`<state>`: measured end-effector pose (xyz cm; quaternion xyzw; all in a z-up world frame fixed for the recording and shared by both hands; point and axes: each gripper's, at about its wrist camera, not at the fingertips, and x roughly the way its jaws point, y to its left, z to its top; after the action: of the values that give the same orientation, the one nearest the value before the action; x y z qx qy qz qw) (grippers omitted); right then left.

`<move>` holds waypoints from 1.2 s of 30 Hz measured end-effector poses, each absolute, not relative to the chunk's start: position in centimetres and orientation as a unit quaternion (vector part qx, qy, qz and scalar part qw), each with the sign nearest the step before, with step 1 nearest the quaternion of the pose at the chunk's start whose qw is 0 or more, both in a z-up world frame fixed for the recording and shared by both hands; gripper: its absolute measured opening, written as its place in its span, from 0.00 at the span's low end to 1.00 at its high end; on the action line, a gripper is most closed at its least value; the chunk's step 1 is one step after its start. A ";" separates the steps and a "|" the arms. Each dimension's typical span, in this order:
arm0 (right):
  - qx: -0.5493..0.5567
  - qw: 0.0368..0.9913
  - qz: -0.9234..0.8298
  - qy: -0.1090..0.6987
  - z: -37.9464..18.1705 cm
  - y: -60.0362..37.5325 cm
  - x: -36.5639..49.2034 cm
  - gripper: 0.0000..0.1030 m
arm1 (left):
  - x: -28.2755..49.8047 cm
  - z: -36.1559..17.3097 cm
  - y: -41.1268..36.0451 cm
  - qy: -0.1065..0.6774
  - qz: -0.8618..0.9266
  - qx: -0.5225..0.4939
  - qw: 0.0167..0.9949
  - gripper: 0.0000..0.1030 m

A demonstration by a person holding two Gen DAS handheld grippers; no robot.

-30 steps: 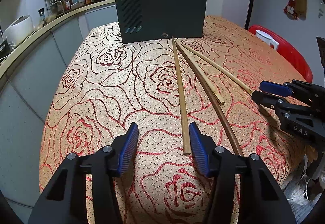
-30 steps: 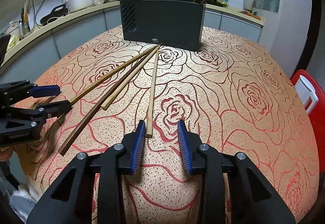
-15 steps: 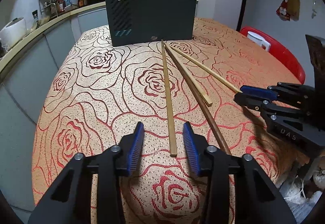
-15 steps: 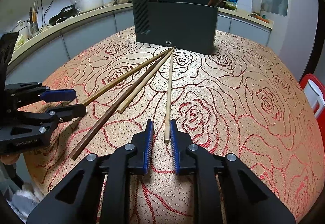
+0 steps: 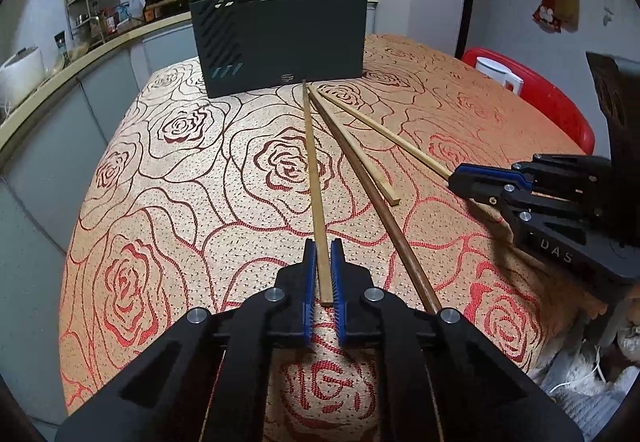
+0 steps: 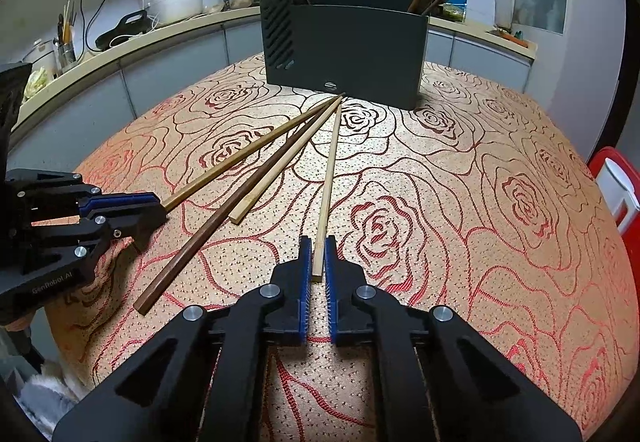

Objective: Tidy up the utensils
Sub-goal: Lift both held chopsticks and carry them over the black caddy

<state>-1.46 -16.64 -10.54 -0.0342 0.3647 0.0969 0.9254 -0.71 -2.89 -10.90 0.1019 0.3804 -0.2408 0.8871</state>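
Observation:
A black utensil holder stands at the far side of the rose-patterned tablecloth, with dark and brown chopsticks sticking out at both ends. Several chopsticks fan out on the cloth in front of it. My left gripper is shut on the near end of the leftmost light brown chopstick. My right gripper is shut on the near end of the rightmost pale chopstick. Between them lie a long dark brown chopstick and a shorter pale one.
A red seat with a white mug on it stands beyond the table's right edge. A curved counter with a rice cooker and jars runs behind and to the left. The cloth drops off at the near edge.
Both grippers have closed, each onto the near end of its chopstick. The left gripper shifted slightly so that the chopstick came between its pads. The chopsticks still lie on the cloth.

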 end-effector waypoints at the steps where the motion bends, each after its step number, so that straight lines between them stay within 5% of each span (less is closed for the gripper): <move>1: -0.032 0.925 0.097 0.366 -10.5 -16.8 -1.4 0.07 | -0.7 -10.9 -2.7 0.381 -0.239 0.100 0.887 0.07; 13: -0.007 0.935 0.072 0.347 -8.1 -19.4 -1.5 0.06 | -0.8 -8.6 -1.1 0.357 -0.221 0.082 0.904 0.06; 36: 0.028 0.972 0.070 0.225 2.1 -23.7 -3.0 0.06 | 0.2 4.6 0.0 0.221 -0.217 0.081 0.947 0.06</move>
<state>-3.03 -23.69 2.10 0.0275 0.2246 0.0704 0.9715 0.20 0.05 4.60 0.0813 0.2210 -0.2168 0.9474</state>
